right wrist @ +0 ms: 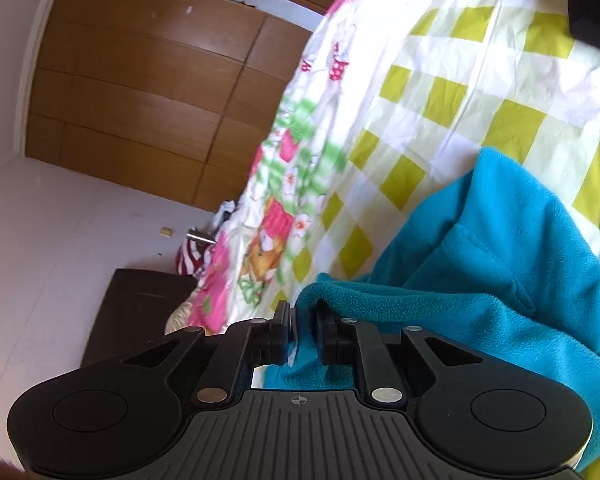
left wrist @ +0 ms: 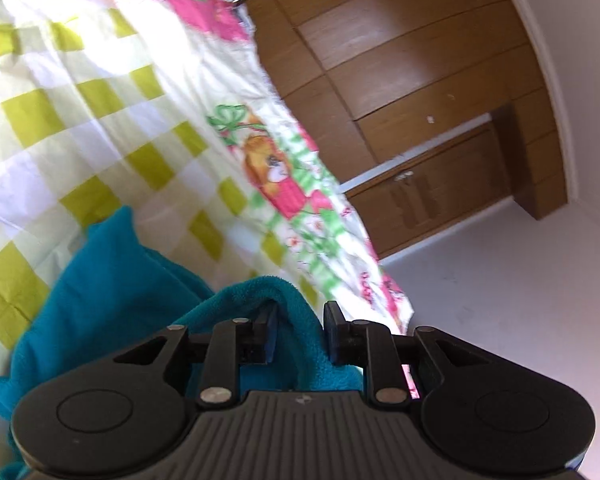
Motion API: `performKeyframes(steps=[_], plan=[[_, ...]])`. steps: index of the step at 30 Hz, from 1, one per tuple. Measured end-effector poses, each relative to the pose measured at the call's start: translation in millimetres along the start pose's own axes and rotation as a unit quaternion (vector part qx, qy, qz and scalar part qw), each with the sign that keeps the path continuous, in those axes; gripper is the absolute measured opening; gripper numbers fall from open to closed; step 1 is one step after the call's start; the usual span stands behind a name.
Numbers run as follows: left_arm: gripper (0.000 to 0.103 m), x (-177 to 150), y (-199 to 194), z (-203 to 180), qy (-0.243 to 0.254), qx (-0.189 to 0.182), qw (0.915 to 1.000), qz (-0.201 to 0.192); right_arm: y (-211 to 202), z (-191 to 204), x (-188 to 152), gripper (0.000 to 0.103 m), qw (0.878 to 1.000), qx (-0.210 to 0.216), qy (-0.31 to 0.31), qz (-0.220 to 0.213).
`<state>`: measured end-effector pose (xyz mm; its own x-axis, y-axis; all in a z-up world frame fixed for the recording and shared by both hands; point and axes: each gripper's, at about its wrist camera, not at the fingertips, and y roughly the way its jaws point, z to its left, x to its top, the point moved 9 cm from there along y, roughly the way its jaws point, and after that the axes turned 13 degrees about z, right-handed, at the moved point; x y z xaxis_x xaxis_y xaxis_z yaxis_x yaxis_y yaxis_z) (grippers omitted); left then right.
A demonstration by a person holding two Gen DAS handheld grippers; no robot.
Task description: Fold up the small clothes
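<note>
Pinching the teal fleece garment (left wrist: 112, 280) by one edge, my left tongs (left wrist: 298, 330) and right tongs (right wrist: 303, 334) held it above the checked bedsheet (right wrist: 440, 92) so it hung straight for folding.

We see bare checked bedsheet (left wrist: 100, 128) beyond the bunched teal fleece (left wrist: 112, 280) (open passage there), while the wooden wardrobe (left wrist: 412, 64) just beside the bed edge and a dark cabinet (right wrist: 140, 308) on the floor bound that side.
</note>
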<state>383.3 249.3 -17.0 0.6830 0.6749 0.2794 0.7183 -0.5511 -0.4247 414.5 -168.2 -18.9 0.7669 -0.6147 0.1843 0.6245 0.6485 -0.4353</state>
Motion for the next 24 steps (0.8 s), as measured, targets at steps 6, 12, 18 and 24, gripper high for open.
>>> performKeyframes(steps=[6,12,18,24], plan=[[0.056,2.6,21.2,49.8,-0.06,0.092,0.9938,0.016,10.9,-28.7,7.0,0.036,0.984,-0.146,-0.1,0.003],[0.059,-7.1,19.7,36.8,-0.016,0.169,0.9849,0.032,13.3,-5.2,-0.8,0.042,0.889,-0.266,-0.37,0.037],[0.06,-34.4,8.6,19.9,0.018,0.208,0.975,0.076,41.0,17.7,-54.1,0.051,0.664,-0.283,-0.682,0.12],[0.061,-67.8,4.7,2.6,0.044,0.229,0.9658,0.112,78.3,21.0,-68.3,0.053,0.529,-0.244,-0.801,0.14]])
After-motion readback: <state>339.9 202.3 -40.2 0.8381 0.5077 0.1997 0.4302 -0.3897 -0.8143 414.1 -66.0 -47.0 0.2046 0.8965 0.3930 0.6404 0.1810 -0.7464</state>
